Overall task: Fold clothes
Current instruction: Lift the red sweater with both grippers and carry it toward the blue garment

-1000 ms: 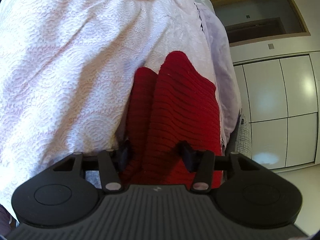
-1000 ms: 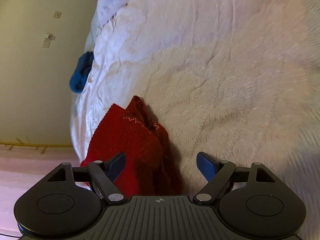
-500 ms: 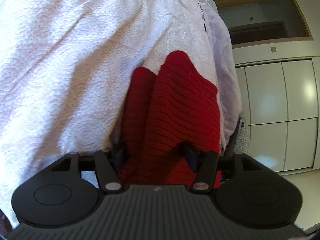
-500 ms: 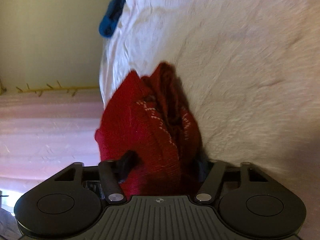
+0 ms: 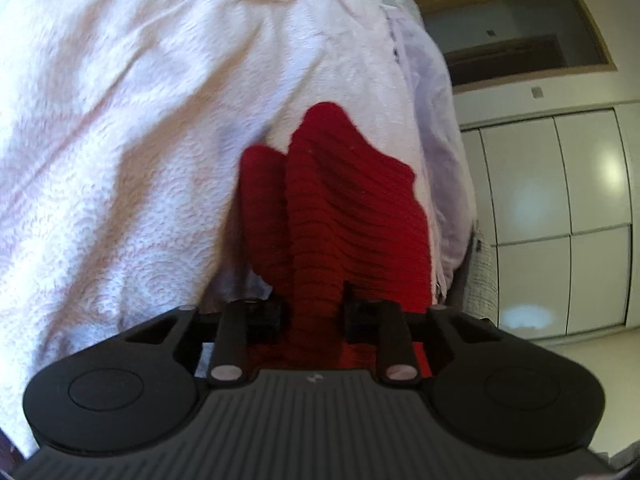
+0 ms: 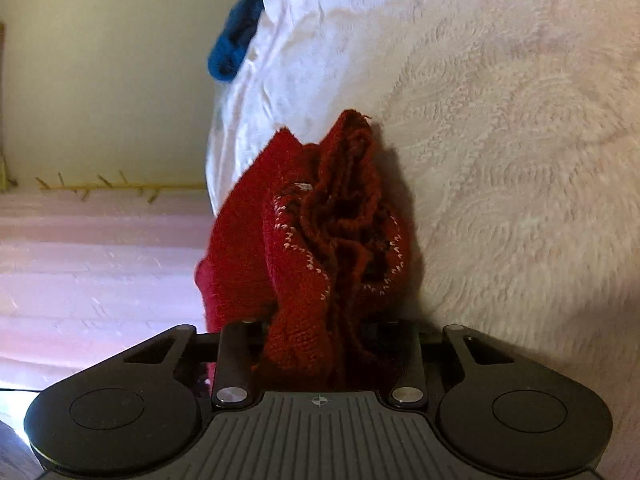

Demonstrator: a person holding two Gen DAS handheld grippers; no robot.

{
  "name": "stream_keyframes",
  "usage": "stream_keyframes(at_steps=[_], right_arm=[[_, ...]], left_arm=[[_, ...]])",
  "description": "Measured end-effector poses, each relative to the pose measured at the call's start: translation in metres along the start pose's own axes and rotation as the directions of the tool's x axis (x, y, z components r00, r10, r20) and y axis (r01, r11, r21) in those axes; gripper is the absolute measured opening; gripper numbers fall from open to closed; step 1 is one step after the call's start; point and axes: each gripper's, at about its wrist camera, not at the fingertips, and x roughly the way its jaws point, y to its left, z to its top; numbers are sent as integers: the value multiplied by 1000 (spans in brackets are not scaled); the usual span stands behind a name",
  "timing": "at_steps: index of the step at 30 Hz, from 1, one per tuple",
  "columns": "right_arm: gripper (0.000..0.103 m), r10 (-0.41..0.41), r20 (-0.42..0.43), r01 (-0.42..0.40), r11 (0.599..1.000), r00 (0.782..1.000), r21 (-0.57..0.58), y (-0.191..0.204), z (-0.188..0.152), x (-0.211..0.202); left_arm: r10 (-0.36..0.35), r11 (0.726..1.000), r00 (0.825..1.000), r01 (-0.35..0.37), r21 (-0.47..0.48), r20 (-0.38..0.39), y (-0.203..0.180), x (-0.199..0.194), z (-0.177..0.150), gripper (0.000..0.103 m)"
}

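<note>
Left wrist: jaws closing on red knit (image 5: 344, 216)

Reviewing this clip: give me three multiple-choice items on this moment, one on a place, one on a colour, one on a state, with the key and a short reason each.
1. Where does the blue cloth lie in the right wrist view?
A. at the far edge of the white bedspread
B. between the right gripper's fingers
C. on top of the red knit

2. What colour is the knit garment that both grippers have hold of?
A. grey
B. red
C. green

3. How does the left gripper stand toward the garment?
A. wide open, well clear of it
B. closing, with a bunch of the knit between its fingers
C. pointing away from the bed

Key: 1 A, it sits far off by the bedspread's edge; 2 B, red knit fills both views; 3 B, the fabric is pinched into a narrow bunch between the fingers, as at the right gripper.
</note>
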Motion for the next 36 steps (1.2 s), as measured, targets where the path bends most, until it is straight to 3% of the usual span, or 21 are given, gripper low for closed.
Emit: stream_keyframes(at_steps=[8, 15, 22, 28, 31, 36], right_arm=[[29, 48, 118, -55, 997, 992, 62, 31, -51, -18], [29, 22, 227, -57, 987, 974, 148, 80, -87, -4], [29, 44, 353, -104, 983, 935, 152, 166, -79, 43], [29, 93, 485, -171, 978, 870, 119, 246, -54, 111], [29, 127, 527, -215, 970, 840, 109, 276, -38, 135], [29, 163, 558, -250, 965, 814, 83, 311, 0, 156]], left_arm=[[-46, 996, 998, 48, 70, -37, -21, -35, 19, 18], [-52, 995, 992, 61, 79, -119, -29, -63, 71, 18], [-111, 981, 976, 138, 137, -186, -45, -105, 179, 18], [-128, 956, 966, 180, 232, -224, -73, -137, 296, 18], [-127, 943, 967, 187, 274, -222, -91, -149, 342, 18], [-151, 933, 972, 200, 299, -179, -114, -159, 392, 18]])
